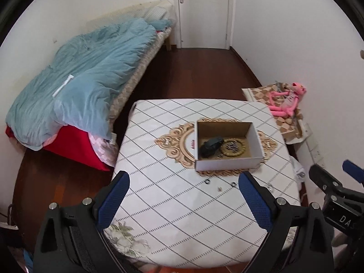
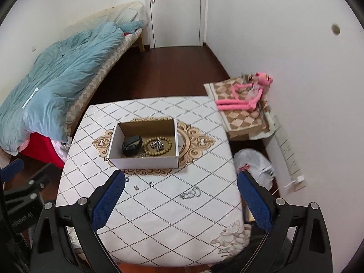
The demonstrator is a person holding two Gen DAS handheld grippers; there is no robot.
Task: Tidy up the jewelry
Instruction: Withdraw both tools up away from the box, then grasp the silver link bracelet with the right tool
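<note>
Two grippers: both are held above the near edge of the table, apart from everything on it
Left gripper (image 1: 184,199): blue-padded fingers are spread wide, nothing is held between them; seen at lower centre of the left wrist view
Right gripper (image 2: 180,199): fingers are likewise spread wide and nothing is gripped; seen at lower centre of the right wrist view
Cardboard box (image 2: 143,162): open-topped, placed at mid-table on the gold ornament of the tablecloth (image 2: 159,216)
Box contents: a dark bundled item (image 2: 132,146) is seen at left, a wooden bead bracelet (image 2: 167,146) at right, with a silver chain (image 2: 157,145) lying inside its ring
Loose jewelry: two small rings (image 2: 151,183) and a tiny piece (image 2: 136,187) are laid just in front of the box; a silver chain bracelet (image 2: 190,193) is laid lower right of them
Surroundings: a pink plush toy (image 2: 245,93) is propped at upper right, a bed with a blue duvet (image 2: 56,72) at left
</note>
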